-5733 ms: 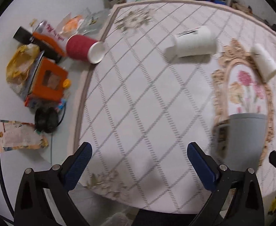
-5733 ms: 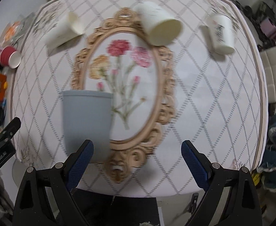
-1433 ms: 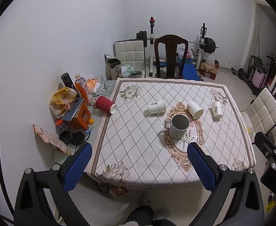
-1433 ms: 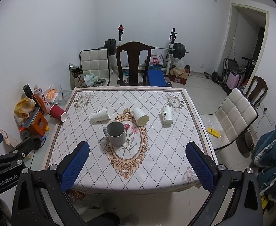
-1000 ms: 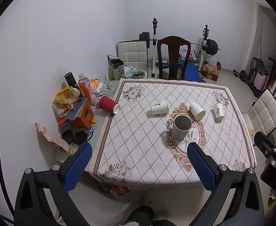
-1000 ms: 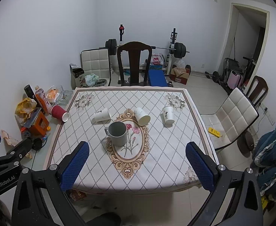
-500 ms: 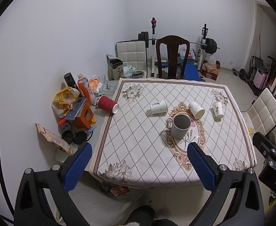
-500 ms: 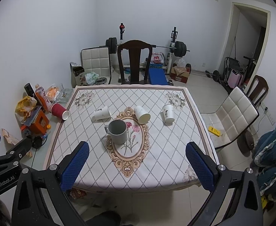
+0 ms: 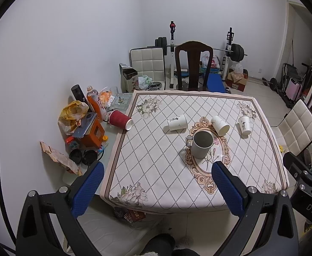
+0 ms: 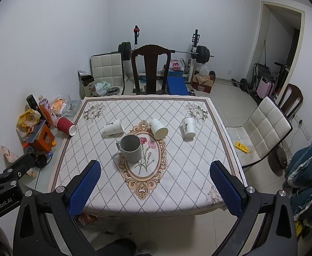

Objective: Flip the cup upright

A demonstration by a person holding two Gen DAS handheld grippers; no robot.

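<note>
A grey mug [image 9: 200, 144] [image 10: 130, 148] stands upright on the floral oval of the tablecloth. Three white paper cups lie on their sides behind it: a left one [image 9: 177, 122] [image 10: 114, 127], a middle one [image 9: 220, 125] [image 10: 159, 129] and a right one [image 9: 244, 124] [image 10: 188, 127]. A red paper cup [image 9: 120, 119] [image 10: 65, 125] lies on its side off the cloth's left edge. My left gripper [image 9: 156, 188] and right gripper [image 10: 155, 186] are both open and empty, held high and well back from the table.
The square table [image 10: 134, 202] has a dark wooden chair [image 10: 150, 68] behind it and a white chair [image 10: 266, 128] at its right. Clutter with an orange box [image 10: 43, 138] and bottles sits at the left. Weight equipment stands at the back wall.
Since several seconds ago both grippers pulled far up and back from the table. Over the last second the views barely shift; the cups stay put.
</note>
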